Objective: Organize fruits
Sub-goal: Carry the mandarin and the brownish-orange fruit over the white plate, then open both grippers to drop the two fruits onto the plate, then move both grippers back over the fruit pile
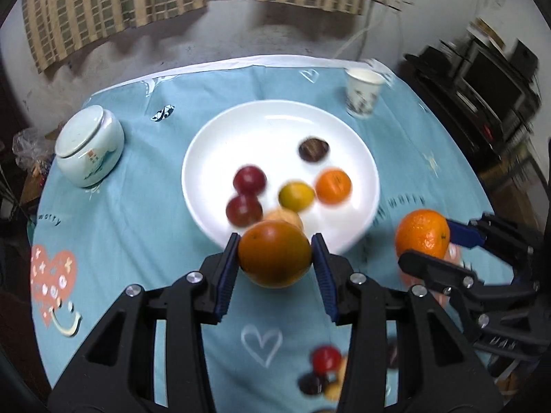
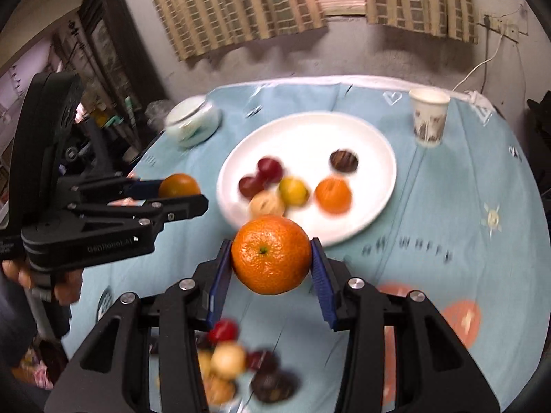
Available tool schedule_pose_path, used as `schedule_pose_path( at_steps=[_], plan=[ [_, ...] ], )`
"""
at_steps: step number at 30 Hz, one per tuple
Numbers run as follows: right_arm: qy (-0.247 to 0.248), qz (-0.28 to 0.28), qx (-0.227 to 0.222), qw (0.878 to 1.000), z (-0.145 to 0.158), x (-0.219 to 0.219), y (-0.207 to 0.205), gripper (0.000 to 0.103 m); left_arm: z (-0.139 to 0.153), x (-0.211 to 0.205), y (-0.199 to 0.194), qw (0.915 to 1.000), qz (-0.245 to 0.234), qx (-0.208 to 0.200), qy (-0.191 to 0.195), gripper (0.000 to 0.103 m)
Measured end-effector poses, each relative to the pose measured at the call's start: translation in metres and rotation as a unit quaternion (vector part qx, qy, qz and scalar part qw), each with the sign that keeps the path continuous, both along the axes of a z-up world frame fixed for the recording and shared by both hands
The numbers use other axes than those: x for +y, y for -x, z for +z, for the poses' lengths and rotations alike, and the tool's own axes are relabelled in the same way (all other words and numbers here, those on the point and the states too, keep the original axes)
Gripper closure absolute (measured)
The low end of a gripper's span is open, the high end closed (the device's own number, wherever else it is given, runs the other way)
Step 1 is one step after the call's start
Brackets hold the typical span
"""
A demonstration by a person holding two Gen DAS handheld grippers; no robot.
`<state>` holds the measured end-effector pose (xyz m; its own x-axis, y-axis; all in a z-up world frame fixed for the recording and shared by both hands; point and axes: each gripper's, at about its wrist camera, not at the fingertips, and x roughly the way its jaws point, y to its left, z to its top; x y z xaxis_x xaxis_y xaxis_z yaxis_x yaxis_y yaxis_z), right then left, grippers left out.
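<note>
The blue-padded fingers (image 1: pixel 230 268) of the left gripper (image 1: pixel 275 258) are clamped on a dark orange (image 1: pixel 274 254), one pad on each side, holding it above the near rim of the white plate (image 1: pixel 275 120). The right gripper (image 2: pixel 271 261) grips a brighter orange (image 2: pixel 271 254) the same way, its green stem dimple facing the camera; it hangs just short of the plate too. Both fruits are round, so no long axis shows.

The plate sits mid-worktop on a blue cloth (image 1: pixel 137 206) and holds six pieces: two red fruits (image 1: pixel 249 179) touching each other, a yellow one (image 1: pixel 296 195), a small orange one (image 1: pixel 333 186), a dark brown one (image 1: pixel 313 149) set apart toward the far side, and a tan one (image 2: pixel 267 203) at the near edge.

A blurred heap of more fruit (image 2: pixel 241 368) lies below the right gripper; its count cannot be told.

A pale lidded jar (image 1: pixel 87 146) stands left of the plate, and one paper cup (image 1: pixel 363 91) stands at the far right.
</note>
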<state>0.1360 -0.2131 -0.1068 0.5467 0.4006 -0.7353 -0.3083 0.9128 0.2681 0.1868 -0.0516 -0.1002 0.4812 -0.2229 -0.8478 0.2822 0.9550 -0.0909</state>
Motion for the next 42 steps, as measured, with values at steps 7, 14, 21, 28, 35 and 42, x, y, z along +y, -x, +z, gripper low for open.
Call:
schedule_pose_path(
  at_steps=[7,14,21,28,35,42],
  plan=[
    [-0.002,-0.038,0.002,0.999,-0.013,-0.003,-0.063,0.058,-0.019,-0.014,-0.056,0.9996,0.023,0.012,-0.013,0.061],
    [0.001,-0.058,0.014,0.998,-0.026,-0.006,-0.108,0.058,-0.041,-0.026,-0.085,0.9986,0.028,0.016,-0.04,0.06],
    [0.0,-0.066,0.028,0.997,-0.041,-0.007,-0.129,0.058,-0.054,-0.026,-0.106,0.9976,0.031,0.015,-0.061,0.06],
    [0.03,-0.069,0.033,0.997,-0.053,-0.013,-0.138,0.058,-0.056,-0.016,-0.129,0.9974,0.05,0.018,-0.049,0.06],
    [0.095,-0.058,0.013,0.994,-0.052,0.006,-0.145,0.037,-0.053,-0.016,-0.13,0.9976,0.046,0.014,-0.05,0.047],
    [0.058,-0.073,0.024,0.995,-0.039,-0.018,-0.118,0.037,-0.041,0.005,-0.096,0.9976,0.062,0.018,-0.027,0.04]
  ],
)
